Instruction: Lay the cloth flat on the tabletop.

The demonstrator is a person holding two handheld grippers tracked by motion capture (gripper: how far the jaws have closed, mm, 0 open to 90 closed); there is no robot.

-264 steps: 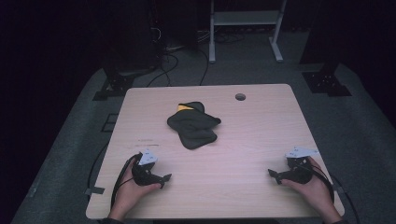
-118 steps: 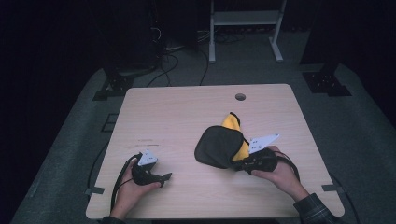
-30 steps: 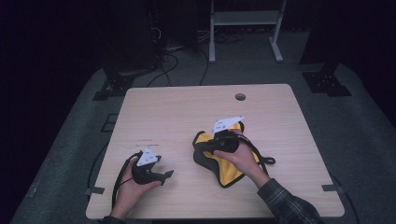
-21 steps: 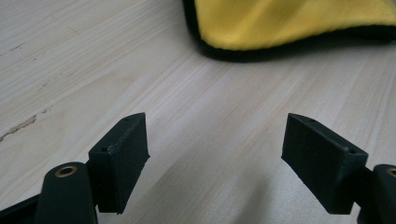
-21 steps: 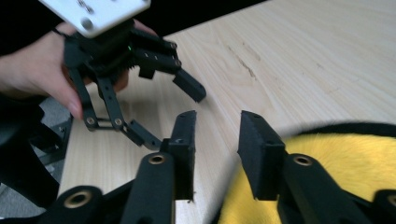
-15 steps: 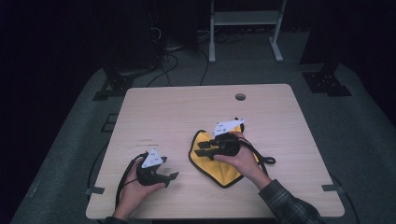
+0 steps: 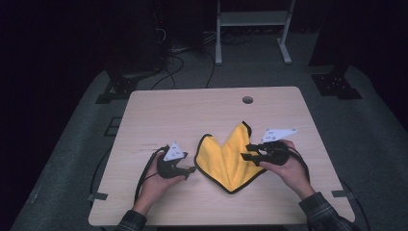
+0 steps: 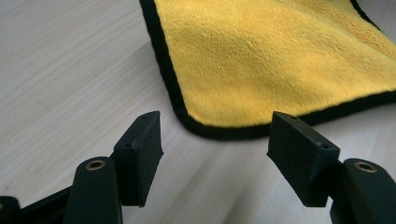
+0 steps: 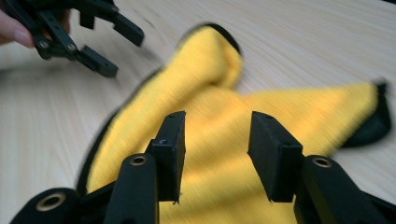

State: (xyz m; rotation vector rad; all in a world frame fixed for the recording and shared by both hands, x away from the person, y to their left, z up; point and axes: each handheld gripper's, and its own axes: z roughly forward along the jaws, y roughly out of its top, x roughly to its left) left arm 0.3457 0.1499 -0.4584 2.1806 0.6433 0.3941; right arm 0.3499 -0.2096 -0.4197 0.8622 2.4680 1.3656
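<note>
The yellow cloth (image 7: 230,156) with its black hem lies spread on the wooden table (image 7: 159,115), near the front edge and a little right of the middle, yellow face up. Its far side rises into two peaks with a dip between them, and its near side narrows to one corner pointing toward me.

My left gripper (image 7: 189,170) rests on the table just beside the cloth's left edge. In the left gripper view (image 8: 215,149) my jaws stand wide apart with nothing between them; a rounded hemmed corner of the cloth (image 8: 280,60) lies just ahead of the gap, not touched by either pad.

My right gripper (image 7: 246,152) sits at the cloth's right side, tips over the yellow. In the right gripper view (image 9: 215,149) the jaws are parted about half as wide as my left ones, empty, with the cloth (image 9: 219,116) beneath and ahead of them. That view is smeared, so I cannot tell whether the tips touch the fabric. My left gripper (image 9: 95,39) shows at its top left, jaws spread. The cloth's underside is hidden.
</note>
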